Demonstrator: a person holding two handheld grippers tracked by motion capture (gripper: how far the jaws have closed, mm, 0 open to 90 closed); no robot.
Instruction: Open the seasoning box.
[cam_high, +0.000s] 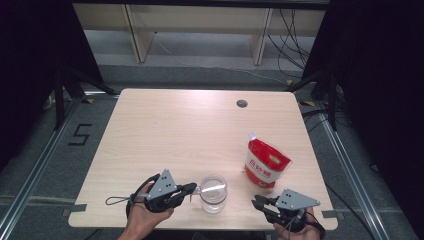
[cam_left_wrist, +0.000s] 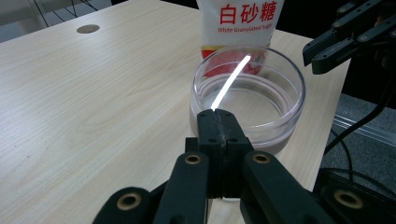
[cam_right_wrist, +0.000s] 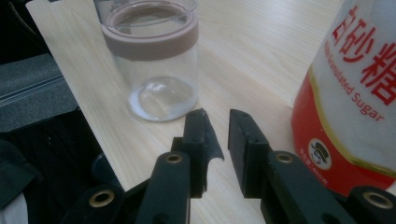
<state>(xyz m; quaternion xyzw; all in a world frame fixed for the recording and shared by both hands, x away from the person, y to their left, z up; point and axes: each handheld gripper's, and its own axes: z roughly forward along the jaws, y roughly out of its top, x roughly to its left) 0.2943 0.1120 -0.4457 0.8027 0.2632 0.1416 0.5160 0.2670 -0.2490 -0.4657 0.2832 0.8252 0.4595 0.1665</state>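
Observation:
A clear glass jar (cam_high: 213, 199) with a pinkish band under its rim stands near the table's front edge. My left gripper (cam_high: 192, 188) is shut right at the jar's near rim (cam_left_wrist: 261, 122). A thin white streak runs from its tips (cam_left_wrist: 217, 114) across the jar's mouth. I cannot tell whether that streak is a held thing or a glint. A red and white sugar bag (cam_high: 265, 162) stands upright behind the jar to the right. My right gripper (cam_high: 256, 201) hovers low between jar (cam_right_wrist: 154, 70) and bag (cam_right_wrist: 355, 93), jaws (cam_right_wrist: 217, 114) a little apart with nothing between them.
A round cable hole (cam_high: 242, 103) sits near the table's far edge. The wooden table (cam_high: 165, 130) ends just in front of both hands, with dark floor and cables below. A pale shelf frame (cam_high: 140, 35) stands beyond the table.

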